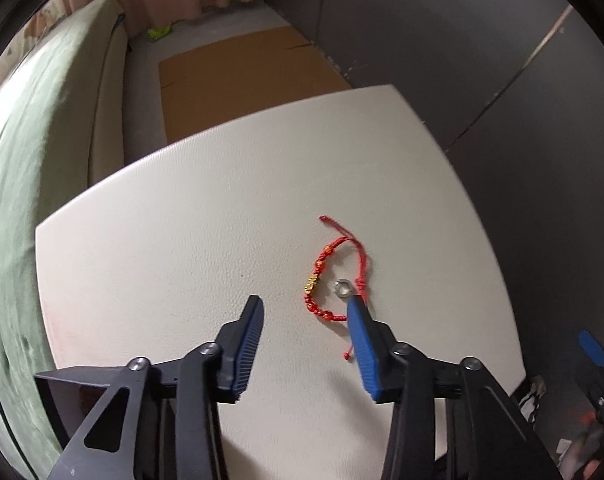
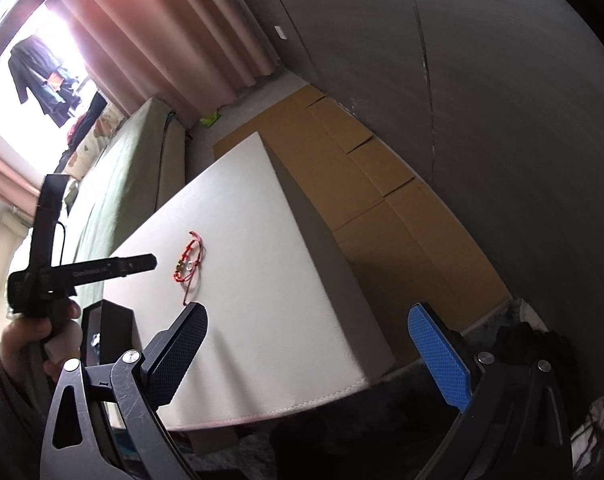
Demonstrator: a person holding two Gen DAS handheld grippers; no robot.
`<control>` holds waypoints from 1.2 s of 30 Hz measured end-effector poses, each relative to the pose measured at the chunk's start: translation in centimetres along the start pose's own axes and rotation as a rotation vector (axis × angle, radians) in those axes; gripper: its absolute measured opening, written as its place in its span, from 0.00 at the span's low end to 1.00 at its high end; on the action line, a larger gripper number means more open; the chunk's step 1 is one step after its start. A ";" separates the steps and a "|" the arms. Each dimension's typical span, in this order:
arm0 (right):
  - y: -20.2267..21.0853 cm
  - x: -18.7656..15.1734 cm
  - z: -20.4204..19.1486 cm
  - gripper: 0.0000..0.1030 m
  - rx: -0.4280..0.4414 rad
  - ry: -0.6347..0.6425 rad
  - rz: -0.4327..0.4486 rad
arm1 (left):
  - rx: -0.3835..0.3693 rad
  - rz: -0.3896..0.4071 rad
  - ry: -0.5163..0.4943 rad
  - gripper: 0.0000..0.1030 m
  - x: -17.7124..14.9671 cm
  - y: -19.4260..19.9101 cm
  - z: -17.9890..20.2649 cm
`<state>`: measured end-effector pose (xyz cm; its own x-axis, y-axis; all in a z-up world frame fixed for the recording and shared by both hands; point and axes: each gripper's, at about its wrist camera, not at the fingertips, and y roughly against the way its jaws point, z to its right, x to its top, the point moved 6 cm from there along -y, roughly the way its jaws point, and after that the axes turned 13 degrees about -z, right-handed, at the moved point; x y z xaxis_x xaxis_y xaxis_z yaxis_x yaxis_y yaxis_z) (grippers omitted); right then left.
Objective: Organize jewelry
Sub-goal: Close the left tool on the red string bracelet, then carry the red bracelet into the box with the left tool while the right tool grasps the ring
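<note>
A: Start closest in. What are the tools doing?

B: The left gripper [image 1: 305,304] hangs low over the white table [image 1: 174,240], its fingers spread wide with nothing between them. Its blue right finger [image 1: 363,344] has its tip just beside the jewelry, and seems to cover part of the cord. The right gripper [image 2: 307,314] is also spread wide and empty, held off the table's near corner, well apart from the pieces.

A: And the jewelry itself?

B: A red beaded bracelet [image 1: 325,276] with a gold charm lies in a loose loop on the bare tabletop, its cord tails trailing out at both ends. A small silver ring [image 1: 342,288] sits inside that loop, close to the knotted side. From the right wrist view both show as one small cluster toward the near part of the table.

A: So how far along is the organizing?

B: I'd judge it barely begun. Neither piece is held, the two lie tangled together in one spot, and no box or tray shows on the table.

A: Beyond the table?

B: Flattened cardboard [image 1: 238,76] on the floor, a green-covered bed [image 1: 34,152], pink curtains [image 2: 174,28].
</note>
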<state>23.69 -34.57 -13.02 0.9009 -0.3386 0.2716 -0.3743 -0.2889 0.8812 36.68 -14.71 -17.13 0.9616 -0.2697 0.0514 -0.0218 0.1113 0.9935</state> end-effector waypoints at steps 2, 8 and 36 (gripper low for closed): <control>0.0 -0.2 0.3 0.99 -0.006 -0.001 -0.003 | -0.001 -0.016 0.001 0.36 0.1 -0.9 0.1; 0.5 -0.4 0.6 0.99 -0.021 -0.002 0.002 | 0.031 -0.041 -0.023 0.32 0.4 -2.7 0.8; -4.2 0.9 -6.0 0.99 0.090 0.097 -0.078 | -0.045 0.077 0.014 0.07 -3.3 4.1 -3.7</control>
<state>27.37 -28.28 -14.11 0.9434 -0.2248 0.2440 -0.3167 -0.3912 0.8641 34.43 -9.77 -13.55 0.9613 -0.2451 0.1261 -0.0843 0.1741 0.9811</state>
